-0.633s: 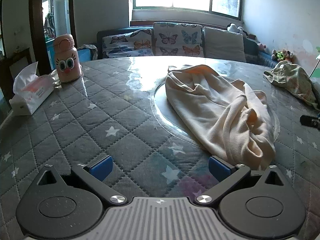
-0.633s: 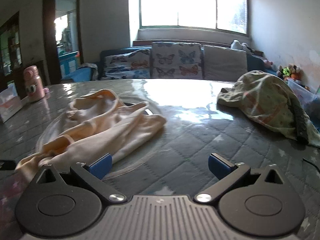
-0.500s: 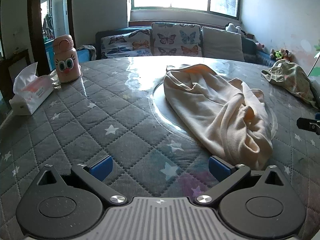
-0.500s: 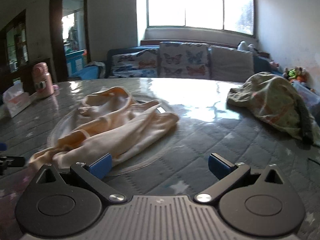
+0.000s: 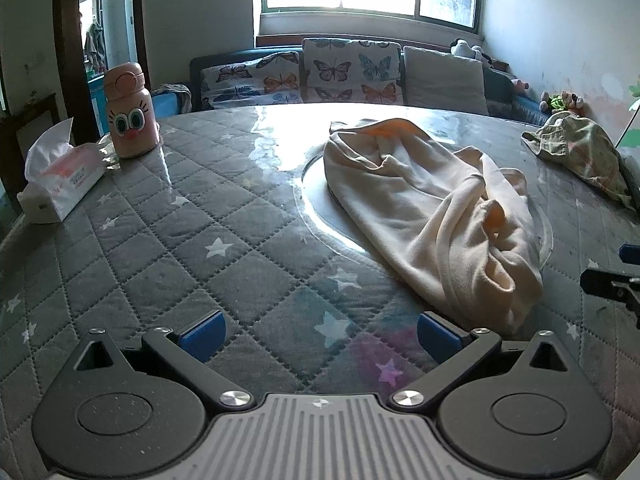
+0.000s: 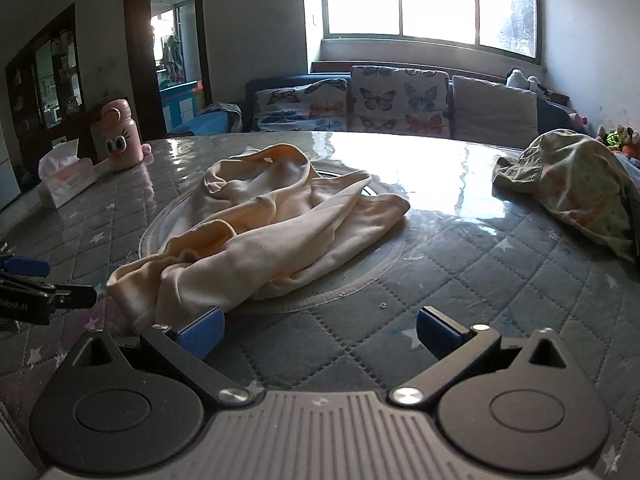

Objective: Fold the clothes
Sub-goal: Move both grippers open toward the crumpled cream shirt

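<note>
A crumpled cream garment [image 5: 432, 208] lies on the round glass turntable in the middle of the quilted table; it also shows in the right wrist view [image 6: 264, 232]. My left gripper [image 5: 320, 336] is open and empty, low over the table, its right fingertip close to the garment's near end. My right gripper [image 6: 320, 334] is open and empty, its left fingertip [image 6: 202, 334] next to the garment's near edge. A second, green patterned garment [image 5: 580, 156] lies bunched at the right of the table, also seen in the right wrist view [image 6: 576, 188].
A pink cartoon bottle [image 5: 130, 112] and a tissue box [image 5: 56, 188] stand at the table's left, also in the right wrist view as bottle [image 6: 120, 136] and box [image 6: 66, 178]. A sofa with butterfly cushions [image 5: 348, 72] is behind the table.
Both grippers have moved a little closer to the cream garment; the right wrist view has swung rightward so the garment sits more centrally. Jaws stay open.
</note>
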